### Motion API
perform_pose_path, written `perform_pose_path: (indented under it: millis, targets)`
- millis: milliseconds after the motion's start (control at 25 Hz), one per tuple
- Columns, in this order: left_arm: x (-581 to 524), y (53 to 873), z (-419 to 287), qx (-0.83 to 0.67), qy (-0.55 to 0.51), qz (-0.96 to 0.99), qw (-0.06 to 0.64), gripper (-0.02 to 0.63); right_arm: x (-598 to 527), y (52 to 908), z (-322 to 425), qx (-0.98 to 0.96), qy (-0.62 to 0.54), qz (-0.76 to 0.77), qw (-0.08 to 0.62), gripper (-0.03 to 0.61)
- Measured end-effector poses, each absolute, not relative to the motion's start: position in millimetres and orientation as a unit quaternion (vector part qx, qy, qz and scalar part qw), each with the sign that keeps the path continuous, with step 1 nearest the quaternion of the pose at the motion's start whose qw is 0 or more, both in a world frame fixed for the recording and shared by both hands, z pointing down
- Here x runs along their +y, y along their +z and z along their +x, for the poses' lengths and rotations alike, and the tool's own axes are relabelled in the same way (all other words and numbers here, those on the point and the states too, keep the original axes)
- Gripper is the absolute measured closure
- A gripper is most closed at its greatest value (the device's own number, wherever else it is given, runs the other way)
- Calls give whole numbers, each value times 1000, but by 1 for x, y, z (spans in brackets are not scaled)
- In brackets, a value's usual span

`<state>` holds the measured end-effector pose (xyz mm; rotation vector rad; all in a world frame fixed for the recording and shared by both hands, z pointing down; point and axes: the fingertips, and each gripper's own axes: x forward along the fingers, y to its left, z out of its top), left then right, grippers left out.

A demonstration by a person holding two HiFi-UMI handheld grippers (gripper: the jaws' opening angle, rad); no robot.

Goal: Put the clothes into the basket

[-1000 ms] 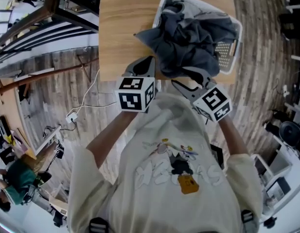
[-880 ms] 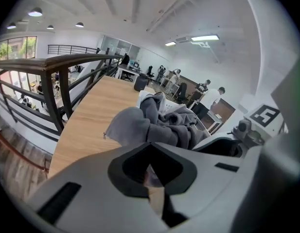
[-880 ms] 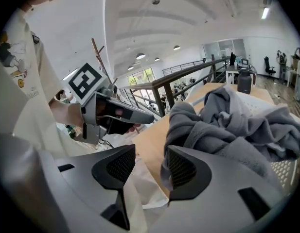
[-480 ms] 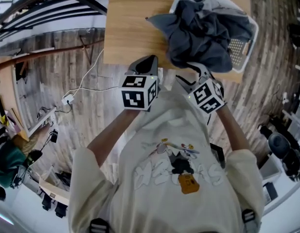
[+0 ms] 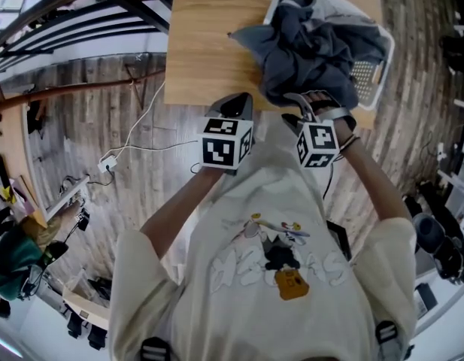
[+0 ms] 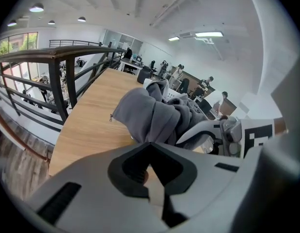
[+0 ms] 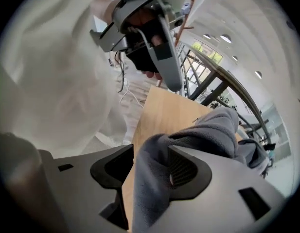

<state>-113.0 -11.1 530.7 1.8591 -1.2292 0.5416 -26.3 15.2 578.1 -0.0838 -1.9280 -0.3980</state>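
Note:
A pile of dark grey clothes (image 5: 307, 51) fills the white basket (image 5: 382, 66) on the wooden table (image 5: 209, 43) and spills over its near-left rim. My right gripper (image 5: 299, 115) is at the table's near edge. Its jaws stand part-way apart, closed on a thick fold of the grey garment (image 7: 154, 188), which stretches back to the pile. My left gripper (image 5: 239, 107) hovers just left of it at the table edge, shut and empty. In the left gripper view the grey heap (image 6: 150, 115) lies ahead of the jaws (image 6: 152, 171).
A dark metal railing (image 6: 67, 67) runs along the table's far-left side. Beyond the table edge the floor is wood planks with a white cable (image 5: 134, 138). The person's cream shirt (image 5: 277, 254) is close behind both grippers.
The right gripper has turned and drawn in closer to the left gripper at the table's near edge, with the grey fold still in it. The left gripper has barely moved.

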Motion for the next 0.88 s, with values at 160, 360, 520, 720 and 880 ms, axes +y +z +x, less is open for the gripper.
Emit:
perform_pose_path:
  millis: [160, 360, 520, 720, 880]
  targets:
    - [-9, 535, -115, -483, 221, 739, 414, 614, 14, 581, -26, -779, -242, -82, 572, 350]
    - [-5, 535, -111, -481, 222, 740, 414, 612, 11, 584, -19, -720, -342, -133, 589, 376]
    - [-7, 538, -118, -487, 217, 738, 414, 614, 0, 591, -17, -692, -372, -145, 602, 426]
    - [-6, 537, -124, -496, 205, 730, 424, 612, -2, 596, -11, -666, -393, -159, 613, 517]
    - [-6, 537, -122, -491, 206, 731, 426, 614, -3, 578, -23, -717, -341, -130, 593, 545]
